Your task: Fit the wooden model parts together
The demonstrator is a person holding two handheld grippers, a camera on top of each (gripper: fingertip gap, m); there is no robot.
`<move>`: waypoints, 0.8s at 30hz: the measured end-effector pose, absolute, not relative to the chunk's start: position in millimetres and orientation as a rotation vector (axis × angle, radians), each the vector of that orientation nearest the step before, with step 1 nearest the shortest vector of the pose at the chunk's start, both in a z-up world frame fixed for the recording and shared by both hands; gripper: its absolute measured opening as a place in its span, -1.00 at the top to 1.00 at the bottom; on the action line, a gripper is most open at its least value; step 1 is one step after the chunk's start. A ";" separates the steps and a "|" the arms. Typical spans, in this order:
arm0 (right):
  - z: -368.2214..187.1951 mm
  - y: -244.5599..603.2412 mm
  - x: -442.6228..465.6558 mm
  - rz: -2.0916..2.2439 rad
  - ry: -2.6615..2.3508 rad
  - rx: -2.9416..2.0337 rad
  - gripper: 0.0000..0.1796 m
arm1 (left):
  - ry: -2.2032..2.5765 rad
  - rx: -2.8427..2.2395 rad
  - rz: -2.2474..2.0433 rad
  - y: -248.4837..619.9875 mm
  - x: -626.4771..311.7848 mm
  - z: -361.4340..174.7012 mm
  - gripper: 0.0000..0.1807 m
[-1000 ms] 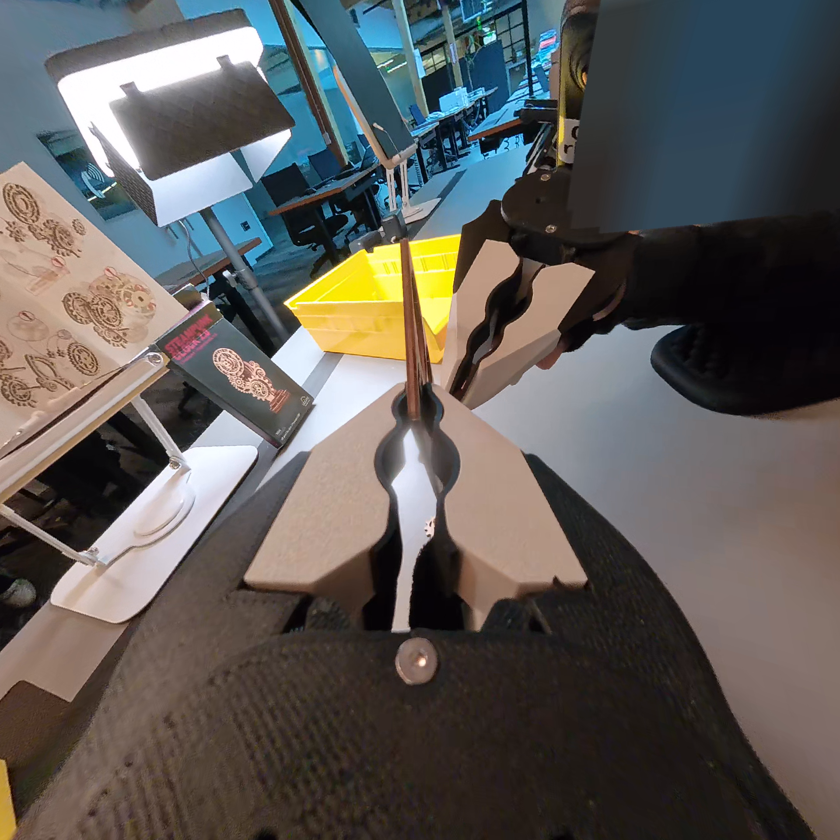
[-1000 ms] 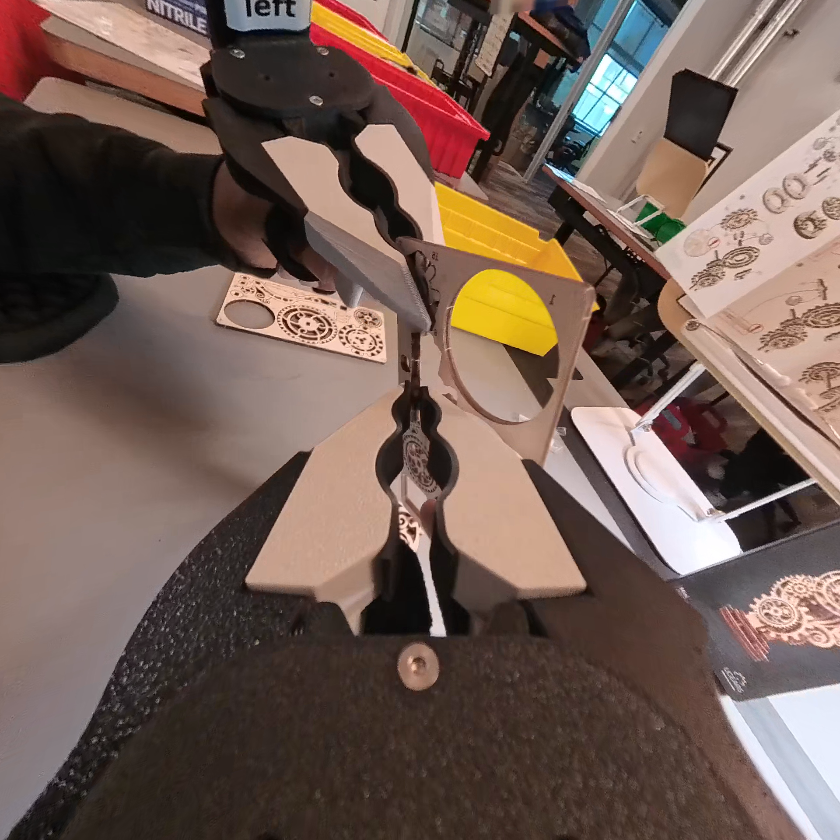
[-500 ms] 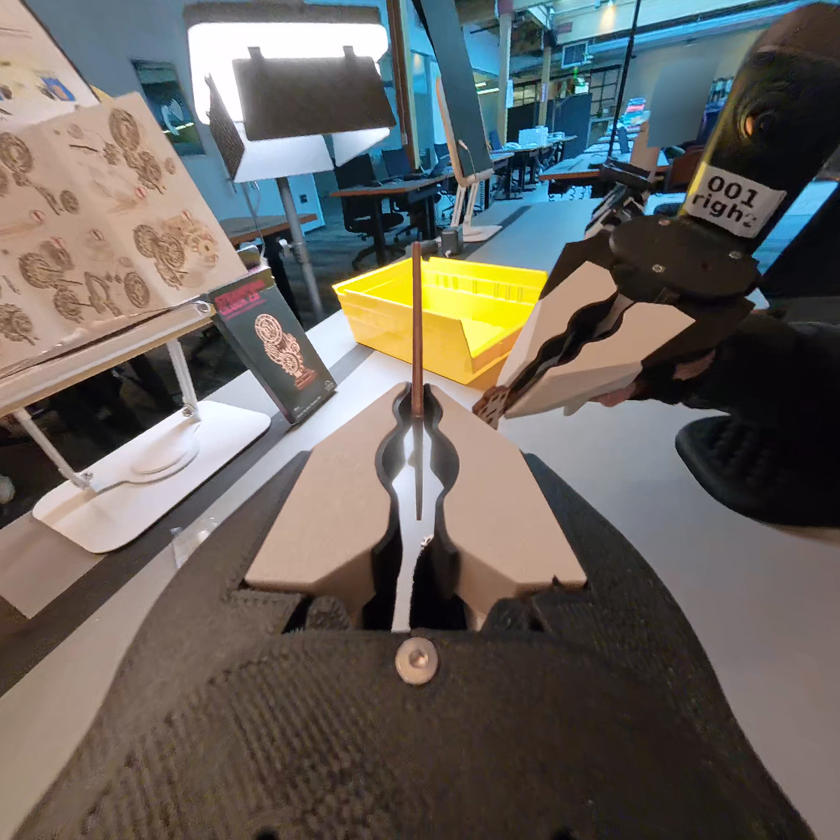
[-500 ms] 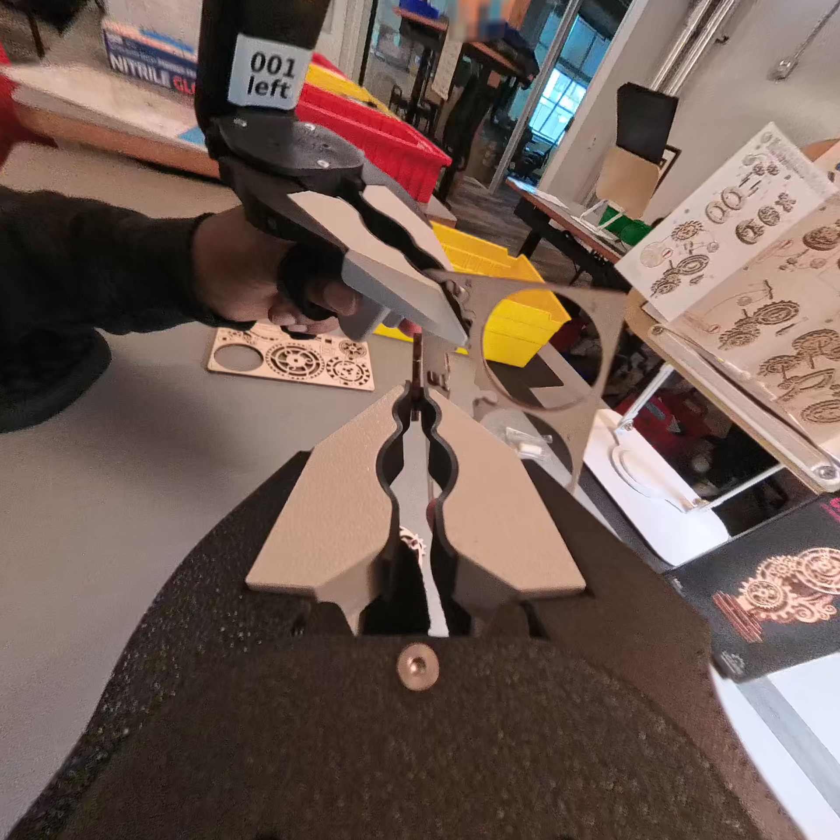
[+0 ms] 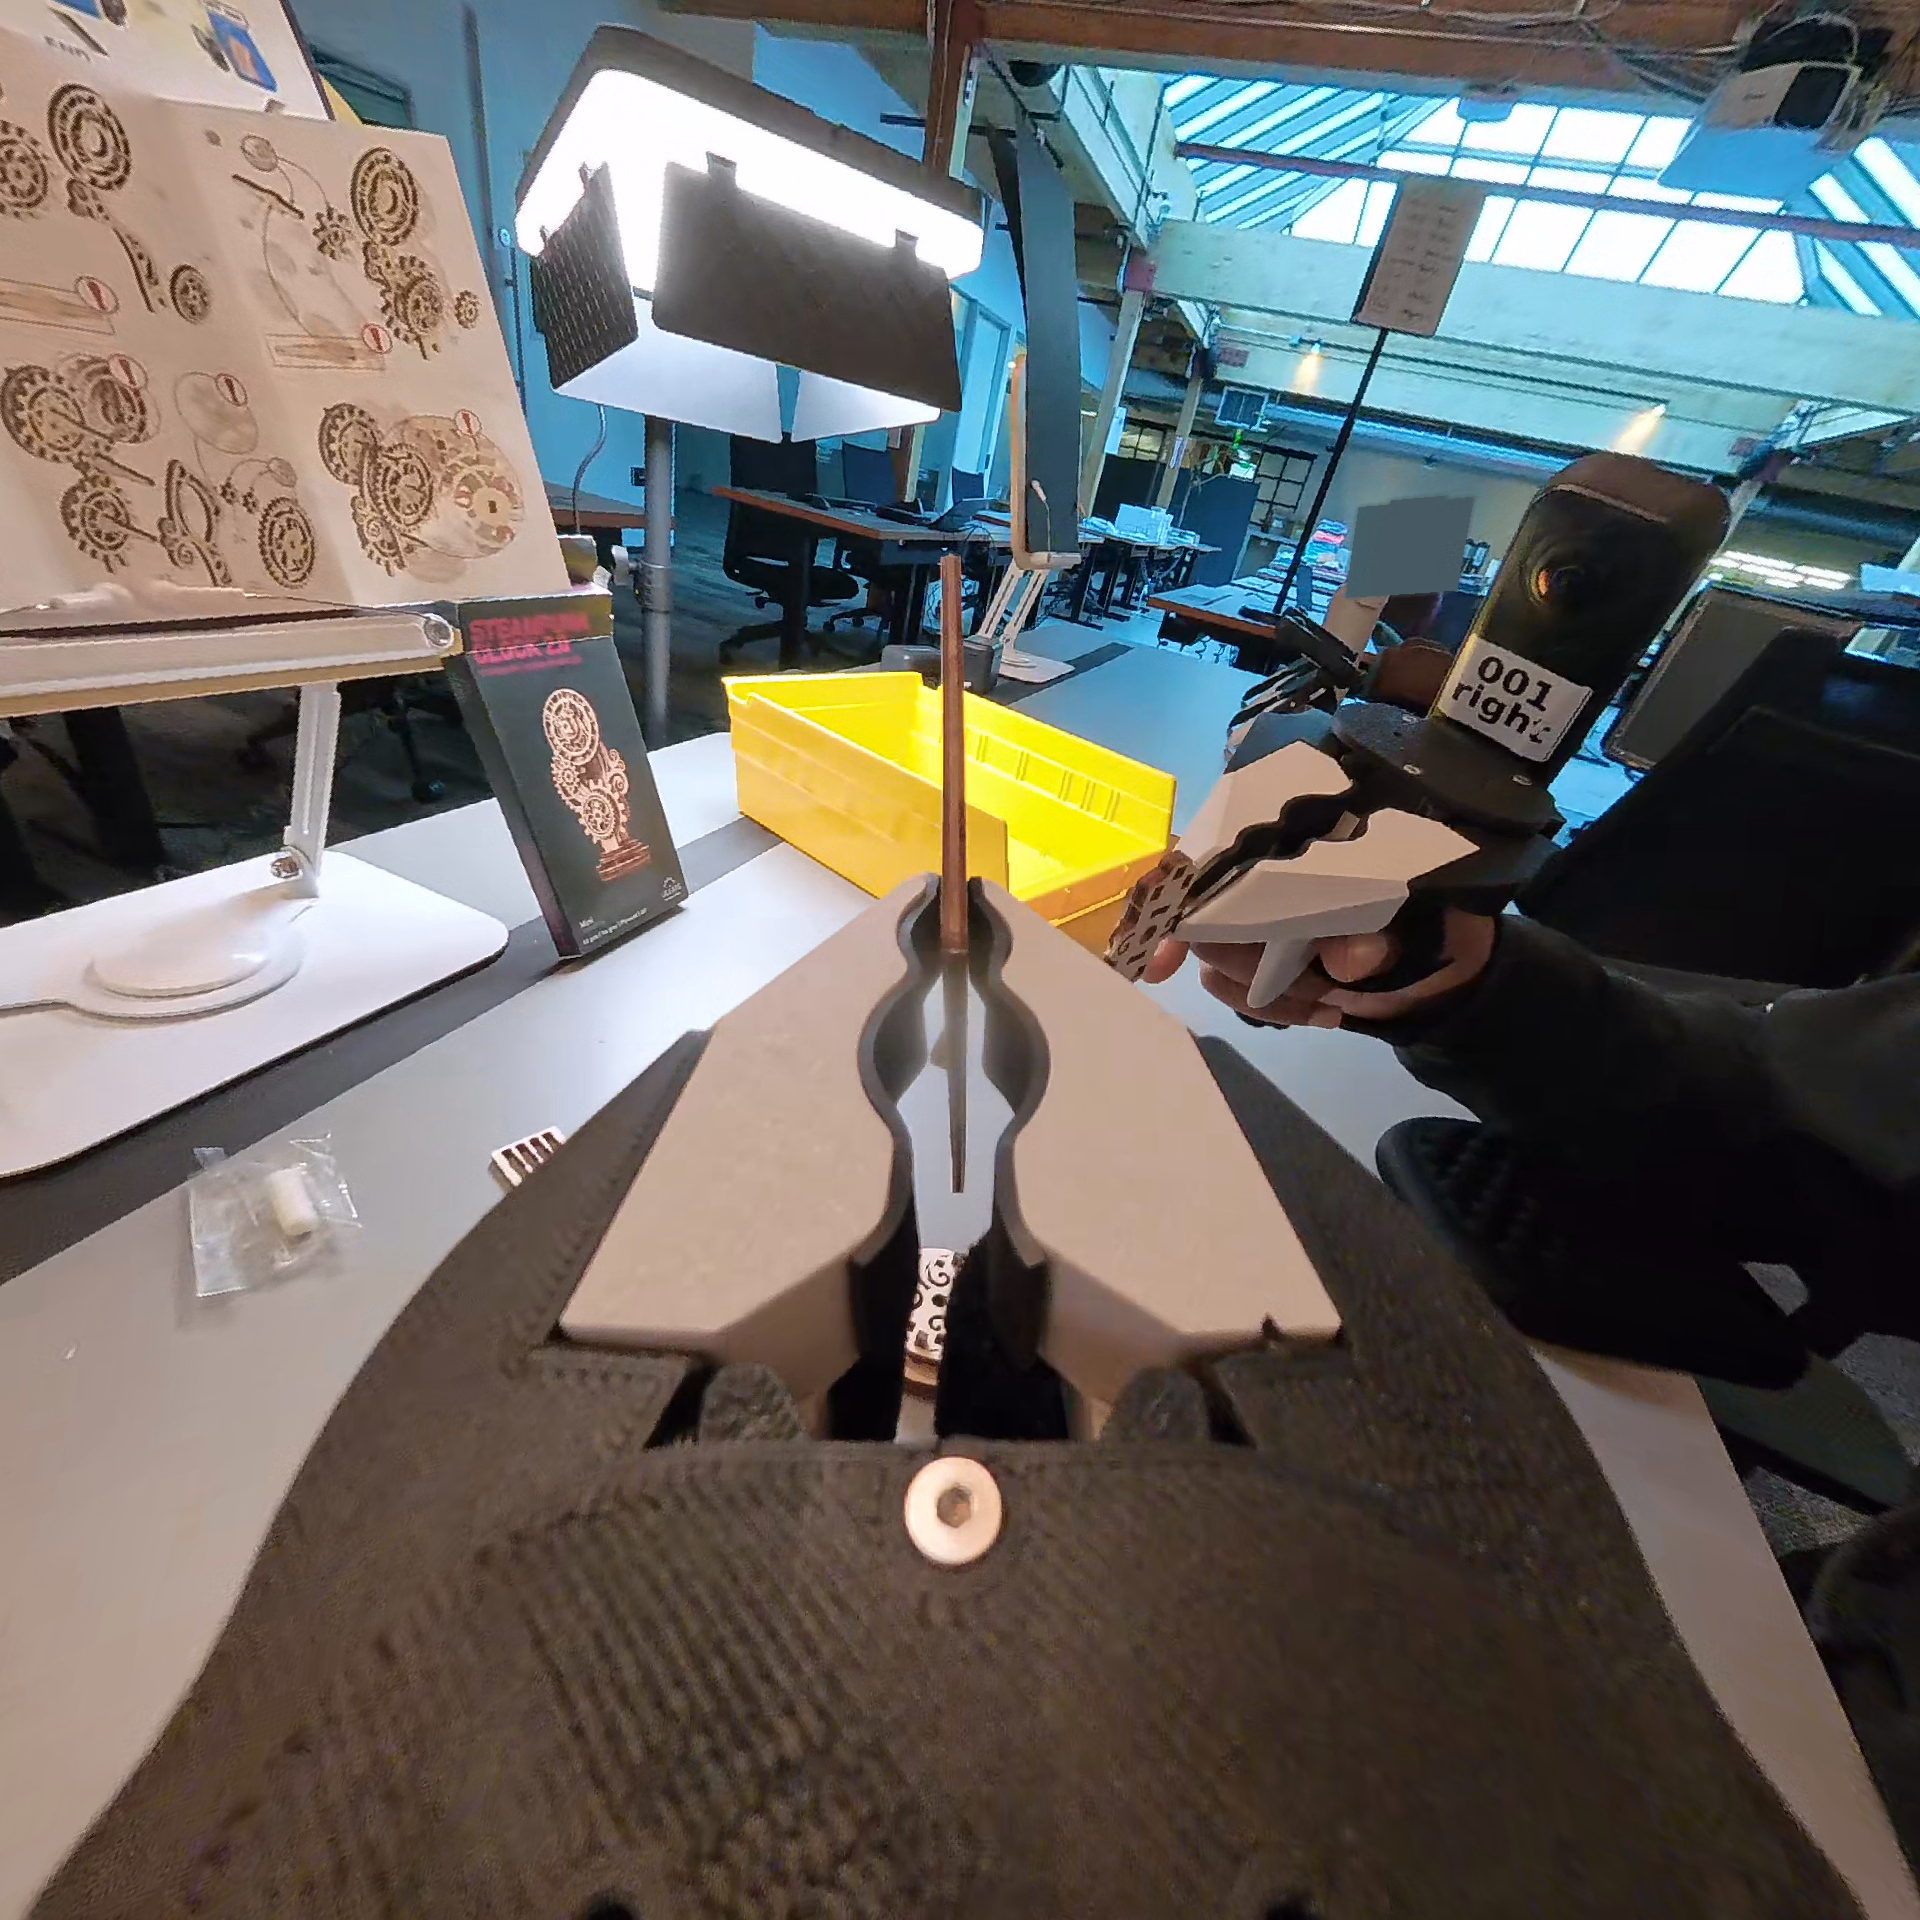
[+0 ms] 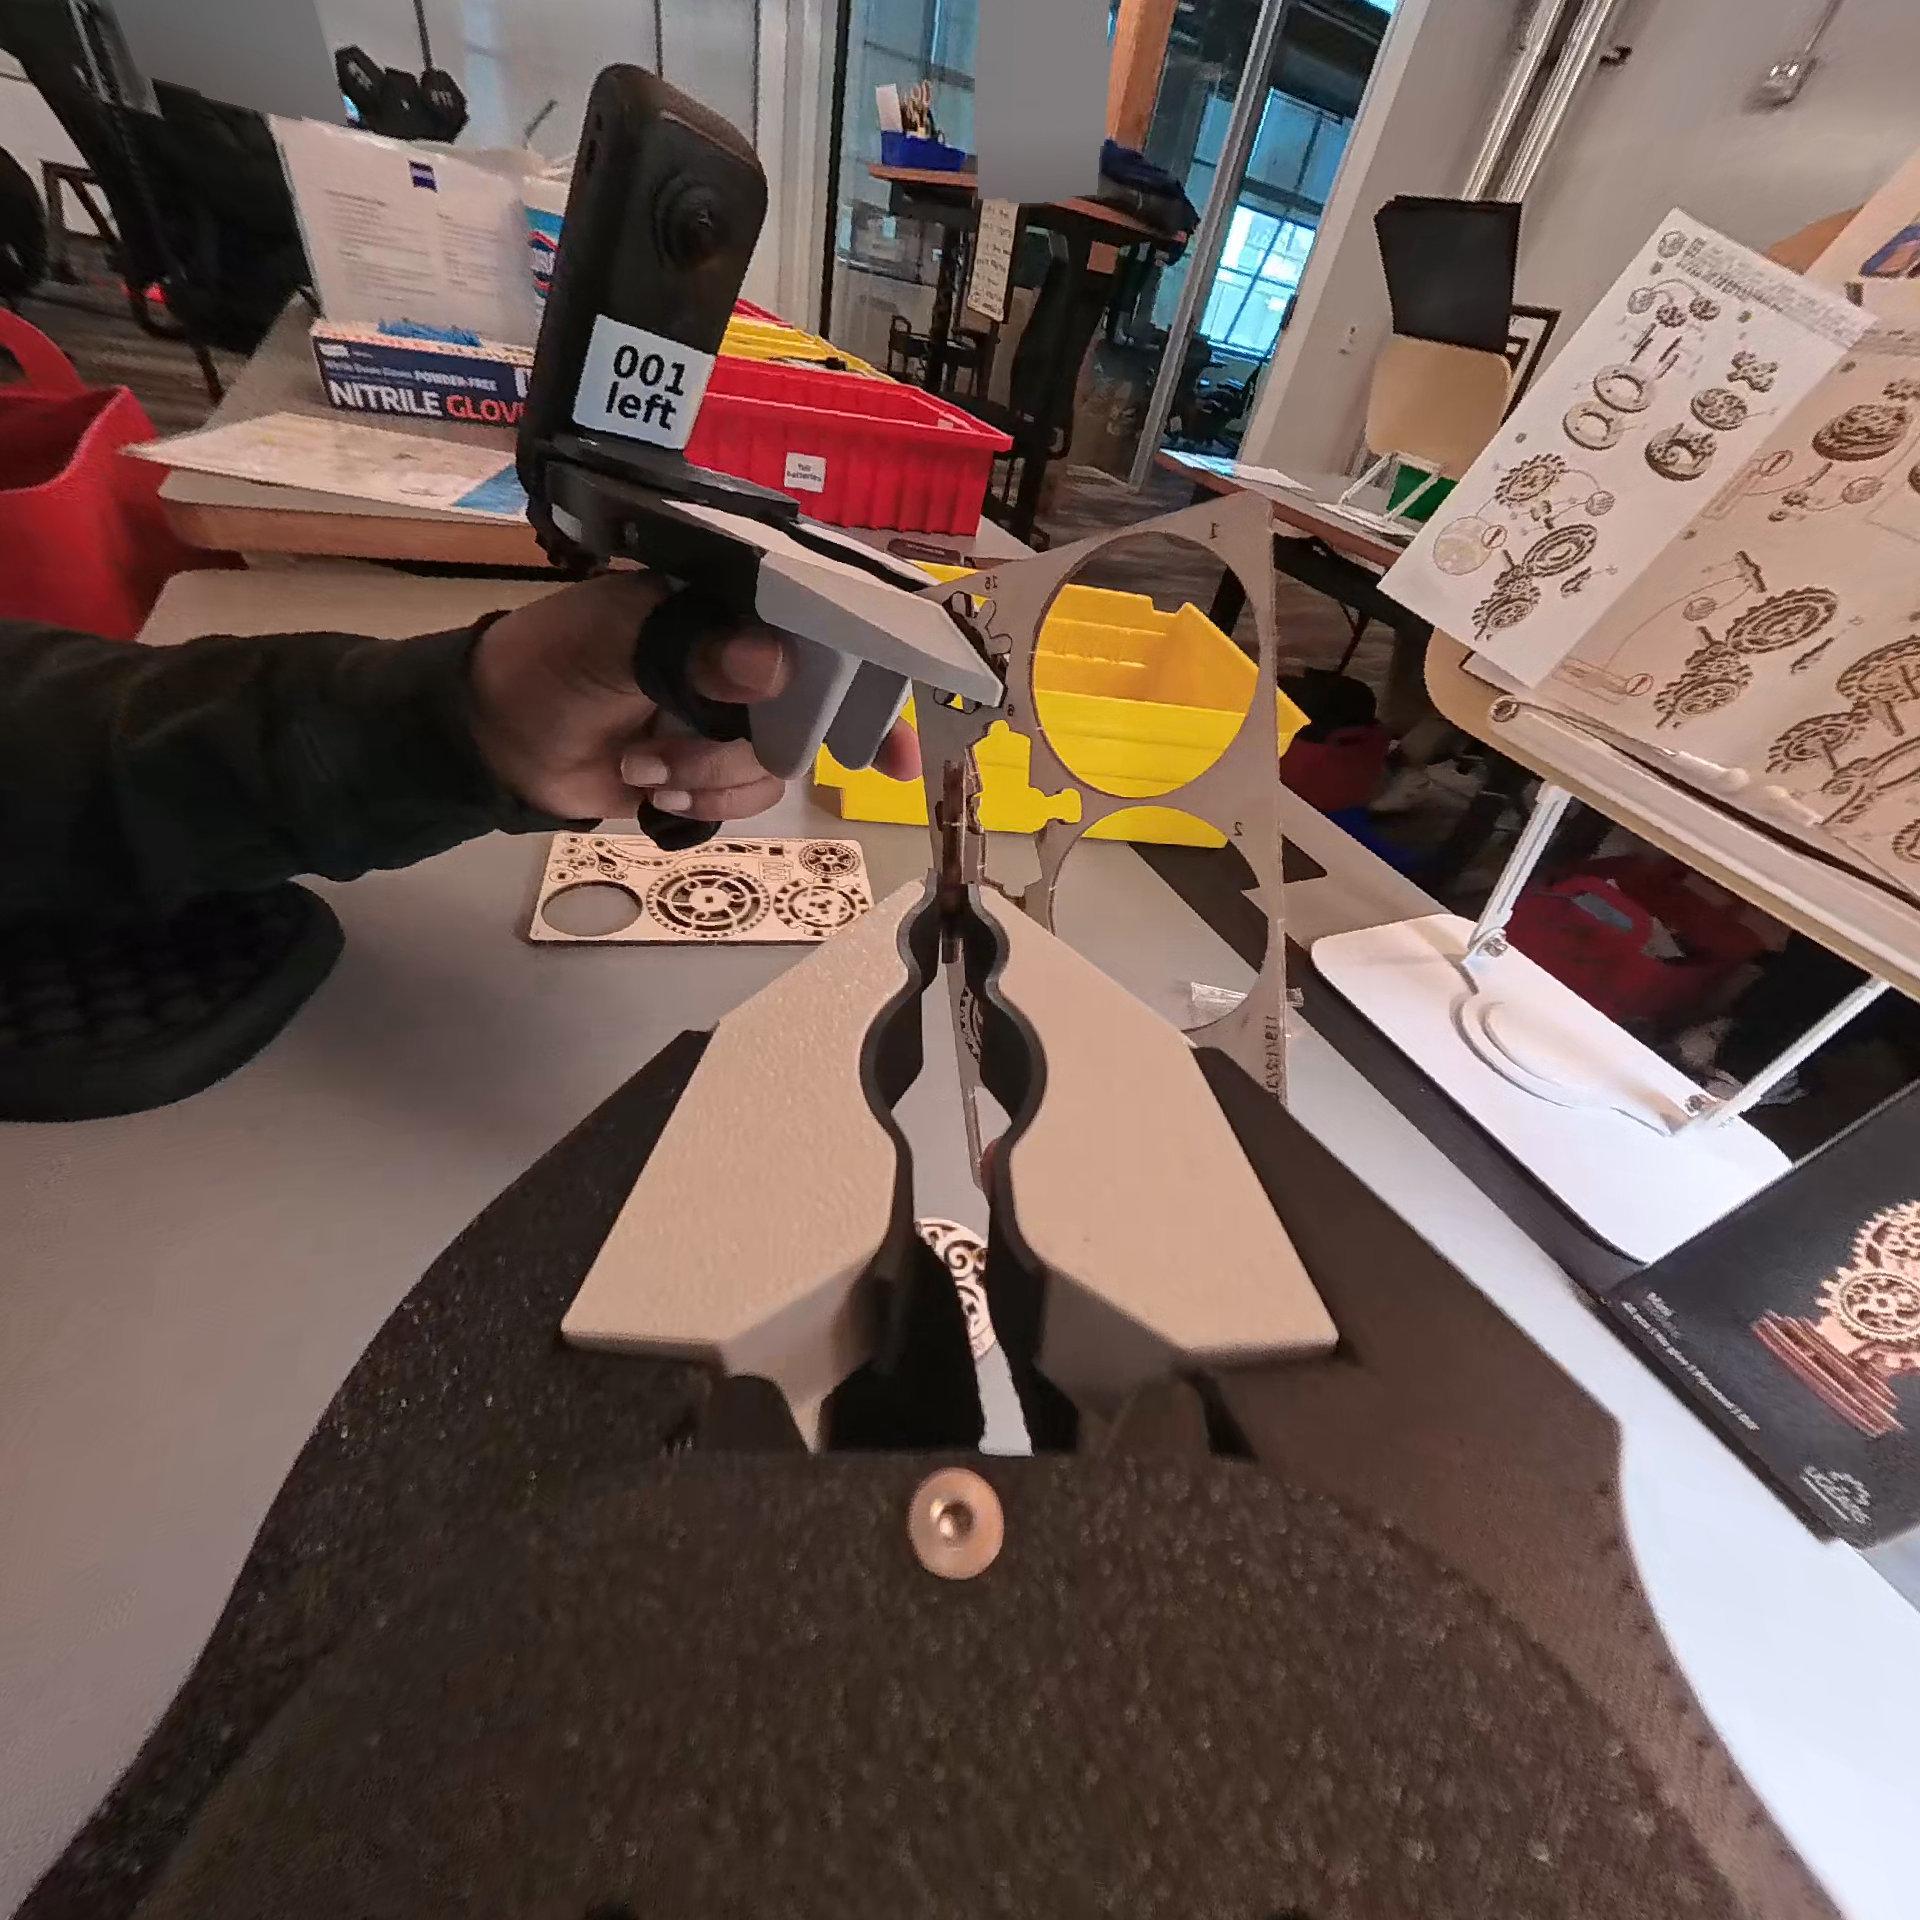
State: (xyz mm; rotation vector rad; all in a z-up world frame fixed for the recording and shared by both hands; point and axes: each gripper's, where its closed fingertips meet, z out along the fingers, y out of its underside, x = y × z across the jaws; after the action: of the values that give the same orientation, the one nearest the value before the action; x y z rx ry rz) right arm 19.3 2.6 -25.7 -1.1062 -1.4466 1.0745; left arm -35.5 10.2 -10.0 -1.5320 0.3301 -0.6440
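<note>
My left gripper (image 5: 954,914) is shut on a thin wooden sheet (image 5: 952,727), seen edge-on and standing upright. In the right wrist view that sheet (image 6: 1250,535) shows large round cut-outs and hangs from the left gripper (image 6: 977,681). My right gripper (image 6: 951,904) is shut on a small fretwork wooden part (image 6: 954,821), held edge-on just in front of the sheet's lower left edge. In the left wrist view the right gripper (image 5: 1184,904) and its part (image 5: 1148,925) are to the right of the sheet, apart from it.
A second wooden parts sheet (image 6: 696,902) lies flat on the grey table. A yellow bin (image 5: 1081,821) stands behind. An instruction sheet on a white stand (image 5: 239,312), a black box (image 5: 571,779) and a small plastic bag (image 5: 270,1216) are at the left. The left gripper's tips are roughly 7 cm from the right gripper's.
The two grippers have drawn apart: the right one, with its small part, has moved away from the sheet. The left gripper has levelled out, holding the sheet upright.
</note>
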 end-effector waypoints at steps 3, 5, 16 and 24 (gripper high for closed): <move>-27.0 3.6 19.1 1.091 -1.443 -1.117 0.99 | 0.326 -1.532 -0.658 10.5 -35.0 -10.5 0.98; -26.6 3.8 18.7 1.125 -1.433 -1.128 0.99 | 0.316 -1.533 -0.672 10.9 -35.2 -10.7 0.98; -7.4 2.9 27.1 1.736 -1.245 -1.215 0.99 | 0.253 -1.516 -0.761 10.5 -40.9 -7.7 0.98; 10.3 -0.7 43.4 2.068 -1.136 -1.101 0.99 | 0.159 -1.455 -0.884 11.9 -55.2 -7.4 0.99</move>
State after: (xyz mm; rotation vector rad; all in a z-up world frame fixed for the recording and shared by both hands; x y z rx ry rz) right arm 43.4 -0.7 10.3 -1.1007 -1.1356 2.0682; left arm -55.2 11.9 -7.4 -1.4553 0.1592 -0.8836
